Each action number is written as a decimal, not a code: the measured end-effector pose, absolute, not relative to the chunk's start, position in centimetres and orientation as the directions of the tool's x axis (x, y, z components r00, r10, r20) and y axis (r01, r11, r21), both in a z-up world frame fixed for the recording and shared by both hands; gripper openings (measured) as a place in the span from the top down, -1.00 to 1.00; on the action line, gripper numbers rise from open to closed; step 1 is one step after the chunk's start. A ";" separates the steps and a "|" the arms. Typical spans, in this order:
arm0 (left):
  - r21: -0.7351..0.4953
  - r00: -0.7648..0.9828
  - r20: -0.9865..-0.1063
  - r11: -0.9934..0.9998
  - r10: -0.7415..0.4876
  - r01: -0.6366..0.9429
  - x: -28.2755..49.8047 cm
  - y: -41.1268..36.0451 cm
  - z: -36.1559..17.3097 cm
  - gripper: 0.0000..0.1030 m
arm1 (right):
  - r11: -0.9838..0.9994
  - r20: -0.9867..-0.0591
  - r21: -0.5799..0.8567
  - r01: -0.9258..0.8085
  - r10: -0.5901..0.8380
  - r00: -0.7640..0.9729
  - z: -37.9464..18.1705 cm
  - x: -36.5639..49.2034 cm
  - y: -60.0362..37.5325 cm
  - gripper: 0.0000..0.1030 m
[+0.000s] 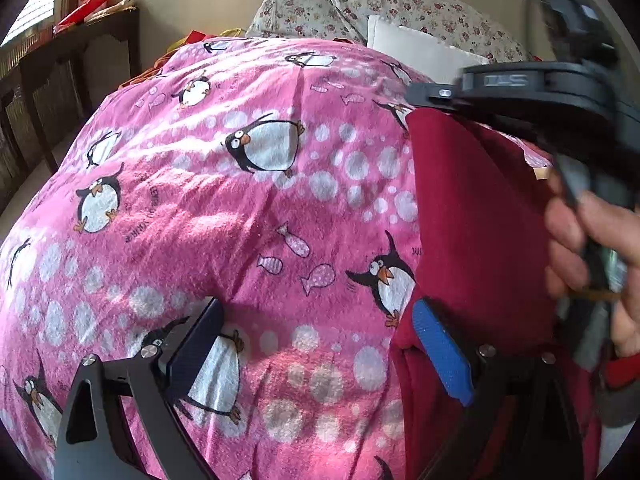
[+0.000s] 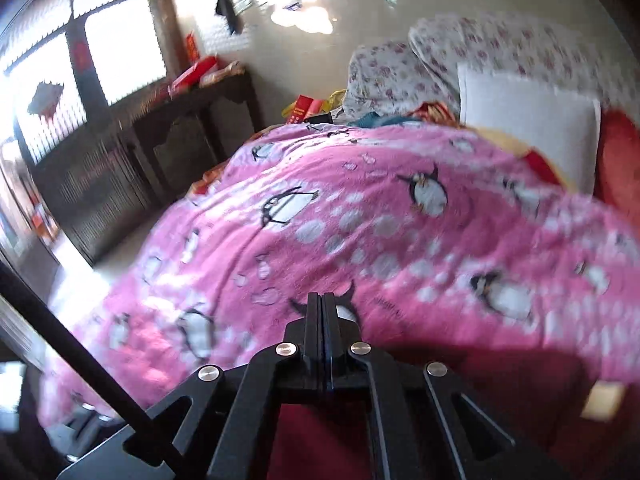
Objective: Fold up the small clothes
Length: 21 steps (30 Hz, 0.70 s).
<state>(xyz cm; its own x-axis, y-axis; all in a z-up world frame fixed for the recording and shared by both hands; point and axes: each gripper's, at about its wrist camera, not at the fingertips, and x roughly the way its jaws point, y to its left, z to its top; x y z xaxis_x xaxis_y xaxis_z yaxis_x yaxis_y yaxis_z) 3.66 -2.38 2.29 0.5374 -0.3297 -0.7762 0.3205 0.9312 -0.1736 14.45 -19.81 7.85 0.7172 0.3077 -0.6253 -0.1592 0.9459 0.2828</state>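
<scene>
A dark red garment [image 1: 476, 216] lies on the right side of a pink penguin-print blanket [image 1: 240, 200]. My left gripper [image 1: 320, 344] is open just above the blanket, its blue right finger [image 1: 440, 356] resting on the garment's left edge. My right gripper [image 1: 420, 94] shows in the left wrist view, held by a hand [image 1: 592, 248], shut on the garment's far corner and lifting it. In the right wrist view the right gripper [image 2: 322, 300] has its jaws pressed together, with red cloth [image 2: 304, 432] hanging below them.
Floral pillows [image 1: 360, 8] and a white cushion [image 1: 416, 48] lie at the head of the bed. A dark wooden cabinet [image 2: 160, 152] stands along the left wall under windows. Red packets [image 2: 304, 108] lie by the pillows.
</scene>
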 end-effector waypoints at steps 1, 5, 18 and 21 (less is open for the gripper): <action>-0.185 0.538 -0.772 0.929 -0.339 0.320 3.7 -2.2 2.4 -0.85 | 0.937 -0.627 0.312 -0.157 0.327 0.707 8.4 13.5 -20.4 0.92; -0.206 0.573 -0.735 0.924 -0.363 0.321 2.9 -1.6 3.2 -0.85 | 0.958 -0.669 0.266 -0.112 0.267 0.694 10.9 7.4 -24.0 -0.27; -0.129 0.569 -0.724 0.887 -0.389 0.443 -0.5 -6.9 6.1 -0.85 | 0.914 -0.769 0.164 0.370 -0.116 0.628 9.4 -11.7 -44.0 -0.59; -0.102 0.563 -0.745 0.895 -0.359 0.435 -0.3 -8.4 5.6 -0.85 | 0.920 -0.788 0.191 0.341 -0.064 0.613 6.1 -10.6 -43.9 -0.22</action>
